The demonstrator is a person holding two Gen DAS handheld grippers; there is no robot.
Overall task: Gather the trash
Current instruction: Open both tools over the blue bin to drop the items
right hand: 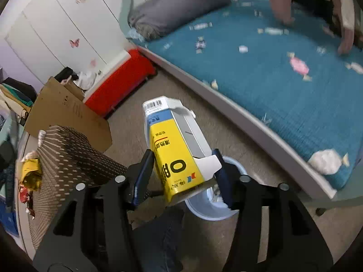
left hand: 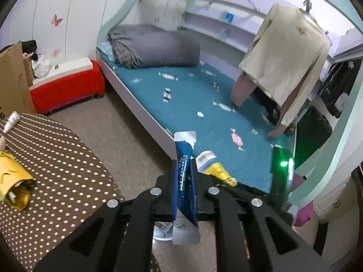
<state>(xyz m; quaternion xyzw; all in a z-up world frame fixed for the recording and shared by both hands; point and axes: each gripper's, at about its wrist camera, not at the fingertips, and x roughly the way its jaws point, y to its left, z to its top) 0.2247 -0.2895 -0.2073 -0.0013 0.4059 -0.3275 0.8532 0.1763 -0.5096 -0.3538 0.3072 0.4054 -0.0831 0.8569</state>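
- Around us we see a bed (left hand: 226,122) with a teal cover, a grey rolled quilt (left hand: 156,45) at its head end, and a red box (left hand: 65,88) on the floor beside the bed's corner.
- A cream shirt (left hand: 288,52) hangs over the bed's far side.
- The dotted brown tabletop (left hand: 59,158) sits at our left, with a crumpled yellow wrapper (left hand: 13,181) near its left edge.
- A pale bin (right hand: 211,206) stands on the floor directly beneath the right tongs, partly hidden by them.
- Our left tongs (left hand: 183,181) are clenched on a blue foil sachet (left hand: 185,188), its long axis running upright, silver ends sticking out above and below the fingers.
- Our right tongs (right hand: 183,172) grip a yellow carton (right hand: 174,145) by its lower end; its long axis points away and slightly left, barcode end farthest from us, above the floor.
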